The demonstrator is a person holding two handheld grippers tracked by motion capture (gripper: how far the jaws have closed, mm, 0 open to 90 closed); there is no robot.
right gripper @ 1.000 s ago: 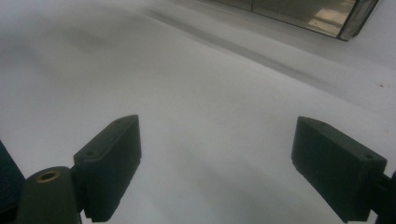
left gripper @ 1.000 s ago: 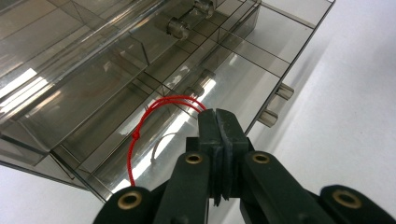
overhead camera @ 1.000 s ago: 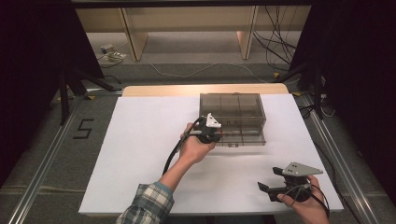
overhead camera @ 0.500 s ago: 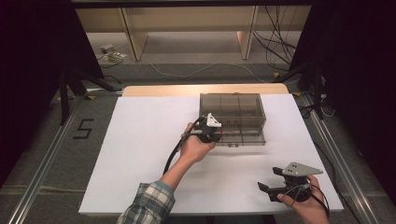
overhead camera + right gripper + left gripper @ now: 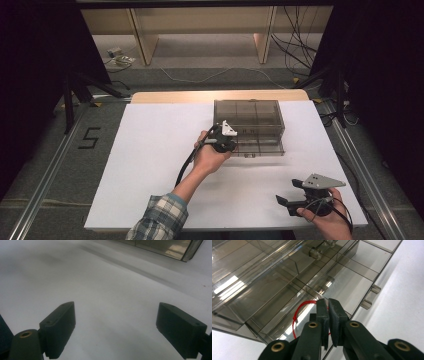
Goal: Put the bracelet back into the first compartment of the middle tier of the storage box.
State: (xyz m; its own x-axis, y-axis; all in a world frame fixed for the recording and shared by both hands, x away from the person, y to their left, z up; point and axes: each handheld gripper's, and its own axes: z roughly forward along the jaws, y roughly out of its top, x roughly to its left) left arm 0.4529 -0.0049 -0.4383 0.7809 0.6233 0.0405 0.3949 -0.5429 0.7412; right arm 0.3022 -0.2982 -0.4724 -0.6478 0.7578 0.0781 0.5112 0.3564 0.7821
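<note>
A smoky clear drawer box [image 5: 249, 119] stands on the white table top [image 5: 145, 155], its lowest drawer [image 5: 260, 148] pulled out a little. My left gripper [image 5: 226, 145] is at that drawer's left front corner. In the left gripper view its jaws [image 5: 328, 302] are pressed together over an open compartment, and a thin red string [image 5: 298, 312] loops out from between them into the drawer. My right gripper [image 5: 289, 192] hovers low near the table's front right, jaws wide apart [image 5: 115, 315] with nothing between them. A corner of the box [image 5: 160, 247] shows far ahead of it.
Metal rails [image 5: 45, 175] run along both sides of the table. Cables [image 5: 295, 45] and wooden furniture legs [image 5: 142, 40] lie on the floor beyond the far edge. A "5" mark [image 5: 89, 137] sits on the floor at left.
</note>
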